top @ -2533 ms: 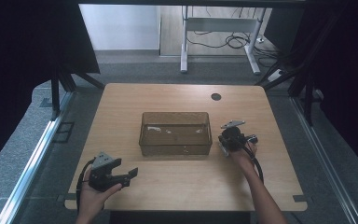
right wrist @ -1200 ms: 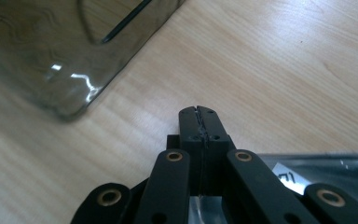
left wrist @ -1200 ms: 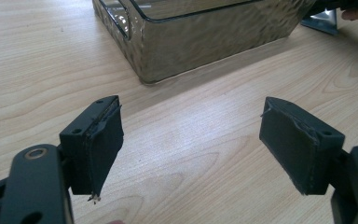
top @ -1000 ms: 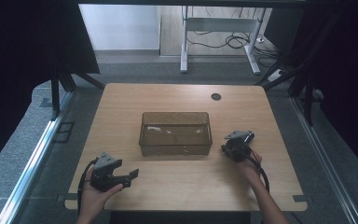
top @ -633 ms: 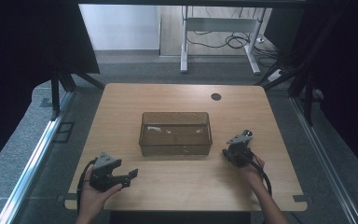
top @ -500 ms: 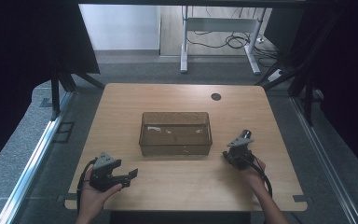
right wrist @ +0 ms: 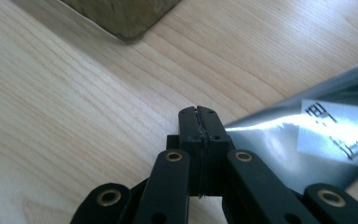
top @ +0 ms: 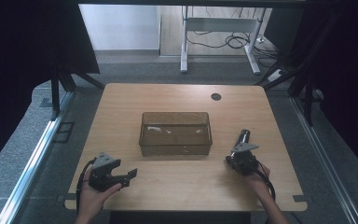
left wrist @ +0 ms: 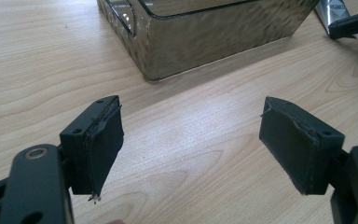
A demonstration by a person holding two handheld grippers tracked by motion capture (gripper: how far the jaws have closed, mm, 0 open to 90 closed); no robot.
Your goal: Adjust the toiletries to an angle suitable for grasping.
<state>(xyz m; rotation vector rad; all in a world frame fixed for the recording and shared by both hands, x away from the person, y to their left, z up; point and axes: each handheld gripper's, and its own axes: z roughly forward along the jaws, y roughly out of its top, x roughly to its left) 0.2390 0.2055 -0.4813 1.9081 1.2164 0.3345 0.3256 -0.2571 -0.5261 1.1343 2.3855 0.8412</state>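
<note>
A brown see-through bin point(top: 175, 148) stands in the middle of the wooden table point(top: 177, 186). My left gripper point(top: 129, 176) rests near the front left corner, its jaws wide open point(left wrist: 191, 140) with only bare wood between them, aimed at the bin's corner point(left wrist: 214, 37). My right gripper point(top: 230, 160) sits front right, shut point(right wrist: 199, 112), with nothing seen between its jaws. A silver foil pouch point(right wrist: 307, 135) with a white label lies on the table just beside its right jaw. The pouch point(top: 244, 136) lies between the right gripper and the bin's right end.
A dark round hole point(top: 216, 96) marks the table's far right part. Beyond the far edge stands a metal frame point(top: 219, 28) with cables on the floor. Dark curtains hang at both sides. The bin's corner point(right wrist: 121, 14) is close ahead of the right gripper.
The right gripper has drawn back from beside the bin's right end toward the front edge. The left gripper has stayed in place, open.
</note>
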